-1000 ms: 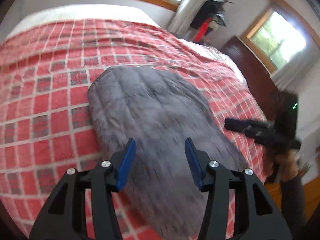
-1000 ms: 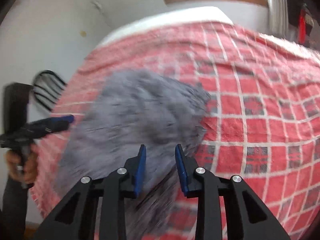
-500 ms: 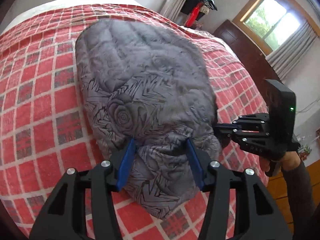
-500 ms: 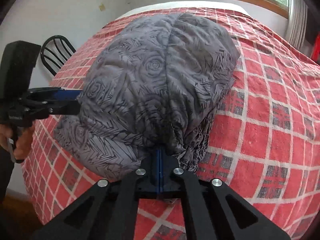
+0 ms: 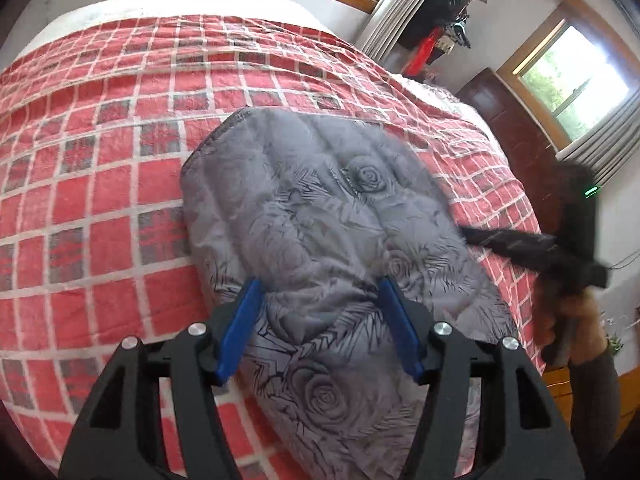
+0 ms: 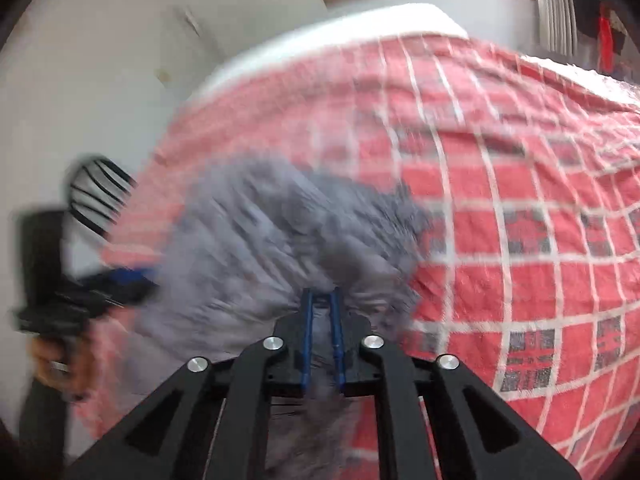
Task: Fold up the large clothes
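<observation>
The bed (image 5: 100, 184), under its red checked cover, fills most of both views, and my grey rose-print garment (image 5: 328, 216) lies across the near half of it, one rounded end toward the far side and the other running under my grippers at the near edge. It looks padded and quilted, like a big jacket or coat, though I cannot tell which part is which. In my left wrist view it lies as 1 long, fairly narrow slab with smooth side edges, so I judge that the lengthwise folds are done or nearly done. What is left, I judge, is at least 1 crosswise fold to bring it down to a compact bundle, then smoothing.

My right gripper (image 6: 322, 336) is pinching a bunch of the grey fabric between its 2 blue fingers, which sit close together with cloth between them; that view is badly blurred, so I cannot say how much cloth it has. My left gripper (image 5: 320, 328) has its fingers spread wide and holds nothing. It hangs over the near part of the garment, with a bunched ridge of fabric lying between the blue fingers (image 5: 240, 328).
</observation>
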The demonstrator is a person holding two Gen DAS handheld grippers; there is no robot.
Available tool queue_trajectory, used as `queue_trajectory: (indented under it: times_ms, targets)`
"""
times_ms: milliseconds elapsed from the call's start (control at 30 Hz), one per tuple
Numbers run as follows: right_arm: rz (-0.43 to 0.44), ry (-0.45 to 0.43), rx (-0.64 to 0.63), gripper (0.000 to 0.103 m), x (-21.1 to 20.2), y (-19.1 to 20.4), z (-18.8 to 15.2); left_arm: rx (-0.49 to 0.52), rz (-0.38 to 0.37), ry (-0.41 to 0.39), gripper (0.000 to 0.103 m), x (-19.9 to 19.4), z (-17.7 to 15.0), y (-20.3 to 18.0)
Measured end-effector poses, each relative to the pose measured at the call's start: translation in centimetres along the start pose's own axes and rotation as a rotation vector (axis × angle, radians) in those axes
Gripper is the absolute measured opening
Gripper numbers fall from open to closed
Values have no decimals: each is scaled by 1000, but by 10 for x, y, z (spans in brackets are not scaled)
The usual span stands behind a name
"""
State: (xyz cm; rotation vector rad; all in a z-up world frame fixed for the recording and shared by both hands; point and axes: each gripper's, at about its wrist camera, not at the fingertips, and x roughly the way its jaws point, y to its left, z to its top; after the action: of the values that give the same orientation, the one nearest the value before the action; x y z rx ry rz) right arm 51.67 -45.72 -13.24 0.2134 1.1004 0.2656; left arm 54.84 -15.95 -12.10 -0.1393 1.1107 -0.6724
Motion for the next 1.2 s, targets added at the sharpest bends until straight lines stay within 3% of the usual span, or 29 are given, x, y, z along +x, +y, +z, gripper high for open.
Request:
queue_trajectory:
  times_ms: [100,200,300,367,433,500,567,600,633,800,900,1033,1200]
  targets:
    - [43,-42,34,9,-18,-7,-2,3,-12,-16,61,-11,1,-3]
    - [144,-124,16,11,-54,9,-9,26,-56,-68,64,-42,-8,-12]
    - [195,-100,-29,12,-58,29,-21,42,-65,-72,69,-53,-17,-22]
    - [152,-60,-63,13,-45,38,-28,56,-32,-31,69,-41,-20,-28]
    - [78,-25,-52,30,-28,38,-32,50,-1,29,72,-25,-27,-29]
    - [89,-17,-34,35,-29,33,-34,48,25,33,78,-24,-32,-31]
    - [143,-26,16,49,-46,22,-34,-2,-25,11,85,-43,-37,-26]
    - [164,-36,40,65,-56,16,-35,-20,-37,-13,95,-56,-43,-24]
    - [173,-41,58,77,-63,11,-36,-11,-33,-31,96,-69,-51,-22]
    - [269,-19,190,81,-66,-29,-42,-40,-44,40,99,-75,-95,0]
    - [309,-9,235,81,-55,-40,-48,-59,-26,37,99,-70,-111,11]
    - [314,1,220,81,-44,-35,-56,-85,-109,52,99,-59,-116,14]
    - [365,3,232,84,-25,-29,-52,-69,-151,61,99,-43,-114,10]
